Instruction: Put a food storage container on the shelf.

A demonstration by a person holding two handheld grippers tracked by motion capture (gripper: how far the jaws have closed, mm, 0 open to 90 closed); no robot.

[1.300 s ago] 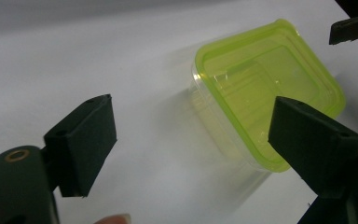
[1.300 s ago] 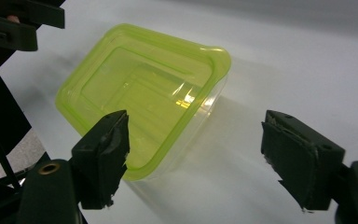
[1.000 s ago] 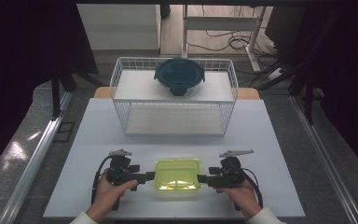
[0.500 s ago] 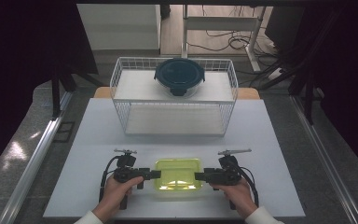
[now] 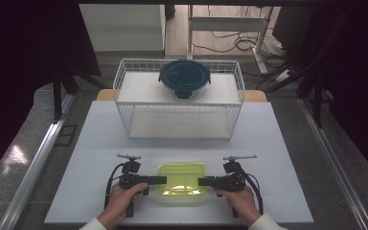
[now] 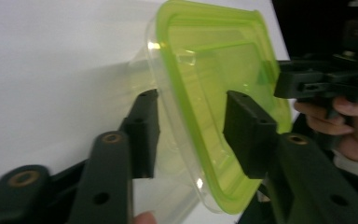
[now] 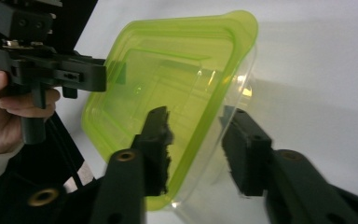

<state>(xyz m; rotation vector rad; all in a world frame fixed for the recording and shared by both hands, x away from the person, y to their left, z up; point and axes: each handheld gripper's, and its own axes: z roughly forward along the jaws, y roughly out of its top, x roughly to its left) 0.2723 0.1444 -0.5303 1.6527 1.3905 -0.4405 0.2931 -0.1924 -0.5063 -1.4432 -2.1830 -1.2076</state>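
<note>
Both grippers have closed in on the green-lidded container (image 5: 182, 184): left gripper (image 5: 155, 180) and right gripper (image 5: 205, 181) straddle opposite rims, jaws part-open, apparently about to clamp.

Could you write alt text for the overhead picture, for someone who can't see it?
Seen from above, a person's two hands each hold a black claw, left and right, at opposite ends of a clear container with a green lid on a white table. Behind it, a white wire basket holds a round dark-lidded container.
</note>
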